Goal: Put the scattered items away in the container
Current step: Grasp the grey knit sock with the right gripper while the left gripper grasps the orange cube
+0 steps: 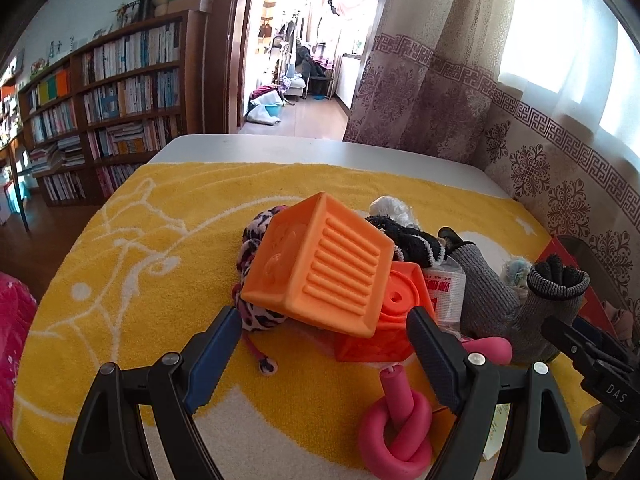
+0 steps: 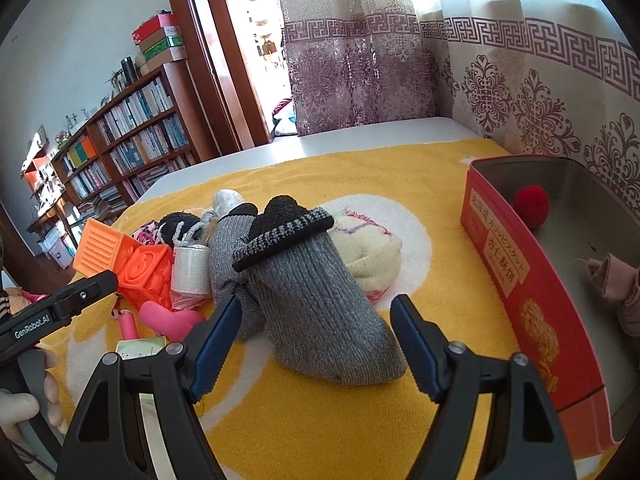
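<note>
In the left wrist view my left gripper stands open just in front of a light orange ribbed block. That block leans on a darker orange block. A pink knotted foam tube lies below the right finger. In the right wrist view my right gripper is open, its fingers on either side of a grey sock with a black cuff, not pressing on it. The red tin at the right holds a red pompom and a pink cloth item.
A yellow towel covers the white table. The pile also has a leopard scrunchie, a black fuzzy sock, a white tape roll and a cream knitted piece. A curtain hangs behind; bookshelves stand at the left.
</note>
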Demonstrator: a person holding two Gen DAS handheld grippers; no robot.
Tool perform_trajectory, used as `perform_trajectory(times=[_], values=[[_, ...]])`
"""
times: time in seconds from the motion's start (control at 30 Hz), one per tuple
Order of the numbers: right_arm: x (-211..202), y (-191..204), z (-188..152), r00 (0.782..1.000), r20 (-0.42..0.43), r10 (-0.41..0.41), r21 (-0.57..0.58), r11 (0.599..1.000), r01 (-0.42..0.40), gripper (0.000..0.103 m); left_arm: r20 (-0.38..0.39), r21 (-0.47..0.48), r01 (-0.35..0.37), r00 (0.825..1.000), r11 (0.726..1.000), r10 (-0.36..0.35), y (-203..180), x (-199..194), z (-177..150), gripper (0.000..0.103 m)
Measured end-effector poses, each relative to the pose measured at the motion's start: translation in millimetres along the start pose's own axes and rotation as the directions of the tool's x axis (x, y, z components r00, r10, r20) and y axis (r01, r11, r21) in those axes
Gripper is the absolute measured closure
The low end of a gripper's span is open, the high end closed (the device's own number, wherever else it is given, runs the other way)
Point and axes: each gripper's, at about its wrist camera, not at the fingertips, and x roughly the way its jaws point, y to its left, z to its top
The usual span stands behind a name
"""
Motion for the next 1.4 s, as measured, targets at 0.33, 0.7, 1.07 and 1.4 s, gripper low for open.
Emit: perform_trajectory(times=[0.33,0.7,1.07,1.4], values=[[-5,3,0,1.0,0.014,0.01,-0.017,1.0,-0.01,0.023,0.057,0.177,-0.127,0.991,0.976,0.119,-21,12,15,0.017],[-5,1,-1,1.0,0.013,0.006,-0.016,1.0,-0.006,0.023,0.074,0.092,-0.087,0.994,0.992,0.081,-3,17,12,0.024],[3,-8,0,1.0,-0.018,0.024,0.019,1.0,-0.024,0.023,0.082,-0.011,0.002,0.997,1.0,-0.001,18,7,11,0.027],[20,-18,1,0.995,-0.083,0.06,0.094,0.994,-0.052,0.023,0.113,-0.105,0.12,0.988,0.987,-0.108,33,-11,13,0.027]])
